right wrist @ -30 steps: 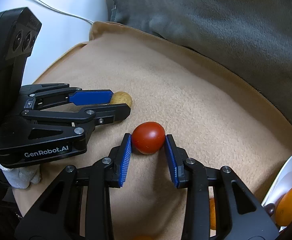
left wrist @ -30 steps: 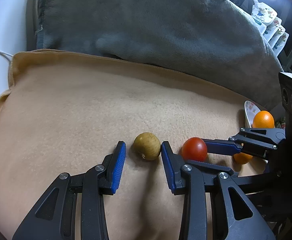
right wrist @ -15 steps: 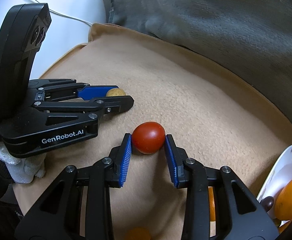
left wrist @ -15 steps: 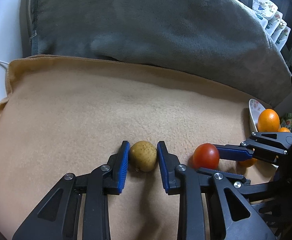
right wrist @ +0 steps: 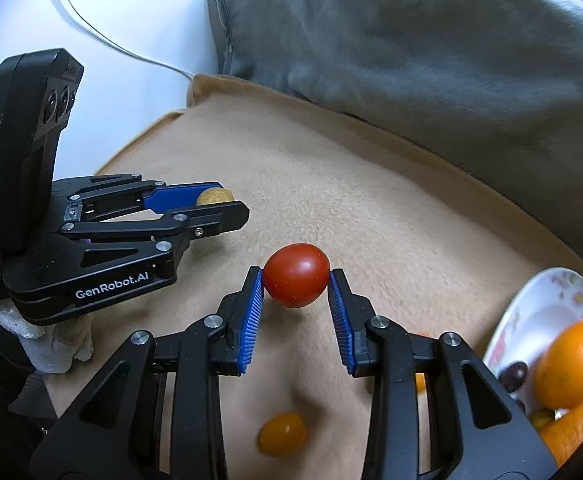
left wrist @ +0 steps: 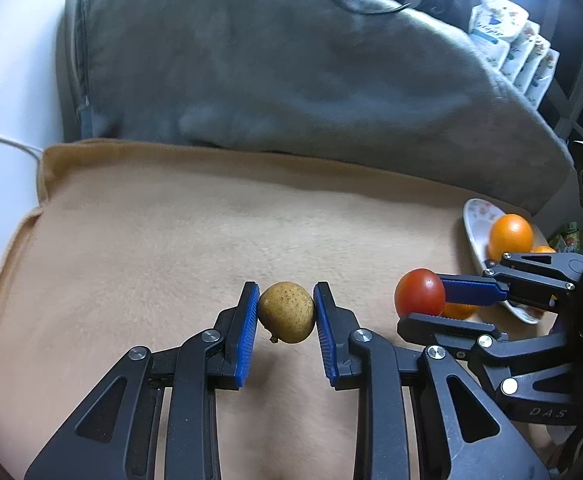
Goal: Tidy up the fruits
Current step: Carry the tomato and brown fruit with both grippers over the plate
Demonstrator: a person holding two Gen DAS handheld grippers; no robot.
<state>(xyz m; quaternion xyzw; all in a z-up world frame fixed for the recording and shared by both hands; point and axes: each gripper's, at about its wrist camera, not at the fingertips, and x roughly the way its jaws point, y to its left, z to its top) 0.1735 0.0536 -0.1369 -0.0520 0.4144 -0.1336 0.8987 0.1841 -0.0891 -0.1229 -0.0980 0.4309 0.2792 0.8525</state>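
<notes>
Both tongs gripped fruit above the tan blanket (left wrist: 171, 240)

Left tongs (left wrist: 286, 312) pinched the brown fruit (left wrist: 287, 312); right tongs (right wrist: 295, 292) clamped the tomato (right wrist: 295, 275). Squeezing harder risked bruising it; a loose grip might drop it short of the plate (right wrist: 539, 304).

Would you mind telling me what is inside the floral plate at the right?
The floral plate holds a large orange, a small dark round fruit and more orange pieces at its lower edge. The right tool's frame hides the rest.
</notes>
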